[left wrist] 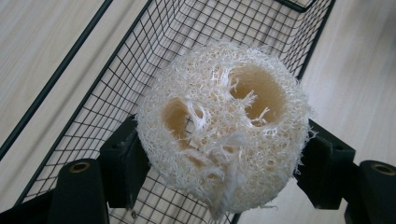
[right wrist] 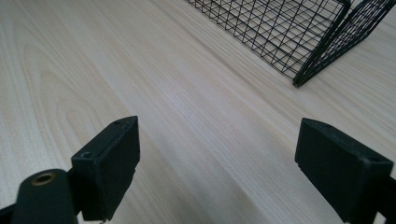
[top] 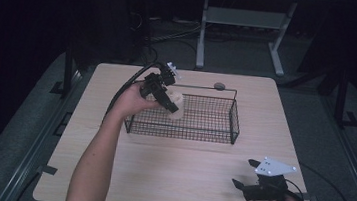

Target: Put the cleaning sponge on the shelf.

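cream loofah (left wrist: pixel 224 126), black wire basket (top: pixel 213 134), pale wood table (top: pixel 179 171)

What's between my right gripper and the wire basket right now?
Bare tabletop in the right gripper view: nothing between the open right gripper and the wire basket.

Black grippers (top: pixel 172 101), brass-bushed jaws, grey plate (top: pixel 274 167)

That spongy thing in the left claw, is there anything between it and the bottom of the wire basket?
Nothing visible. The left gripper holds the loofah over the left end of the wire basket, whose top is open. Under the loofah the left gripper view shows bare mesh, though the patch straight beneath is hidden.
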The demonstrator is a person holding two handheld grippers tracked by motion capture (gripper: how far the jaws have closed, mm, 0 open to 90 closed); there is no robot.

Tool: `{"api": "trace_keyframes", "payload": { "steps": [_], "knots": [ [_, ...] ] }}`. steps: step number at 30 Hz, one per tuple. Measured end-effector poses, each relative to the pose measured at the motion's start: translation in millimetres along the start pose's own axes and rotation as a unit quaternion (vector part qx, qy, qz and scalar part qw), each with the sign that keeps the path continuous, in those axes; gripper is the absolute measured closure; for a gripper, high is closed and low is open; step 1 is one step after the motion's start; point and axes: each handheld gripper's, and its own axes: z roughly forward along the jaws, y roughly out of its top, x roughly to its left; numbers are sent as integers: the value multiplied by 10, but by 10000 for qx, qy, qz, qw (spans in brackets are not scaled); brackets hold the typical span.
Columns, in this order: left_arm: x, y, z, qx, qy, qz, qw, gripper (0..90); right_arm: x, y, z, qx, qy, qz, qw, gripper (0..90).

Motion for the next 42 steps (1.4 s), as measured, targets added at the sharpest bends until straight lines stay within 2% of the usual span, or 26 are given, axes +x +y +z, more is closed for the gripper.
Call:
{"api": "trace_keyframes", "payload": {
  "steps": [13,18,28,32,37,42],
  "knots": [
    [83,19,198,184,34,-94,9998,270,-13,-8,-11,-18,6,22,10000,135],
    [104,14,271,163,-4,-227,9996,270,-12,-9,-9,-20,14,40,10000,135],
    [162,-1,356,226,10,-319,9992,270,-14,-9,-19,-7,4,52,10000,135],
    [185,-39,399,175,-15,-395,9991,270,-16,-9,-18,-16,6,32,10000,135],
    [226,-107,476,305,-50,-531,9981,270,-14,-8,-22,-16,15,67,10000,135],
    [244,-137,534,378,-48,-568,9977,268,-16,-8,-20,-22,12,58,10000,135]
  ]
}}
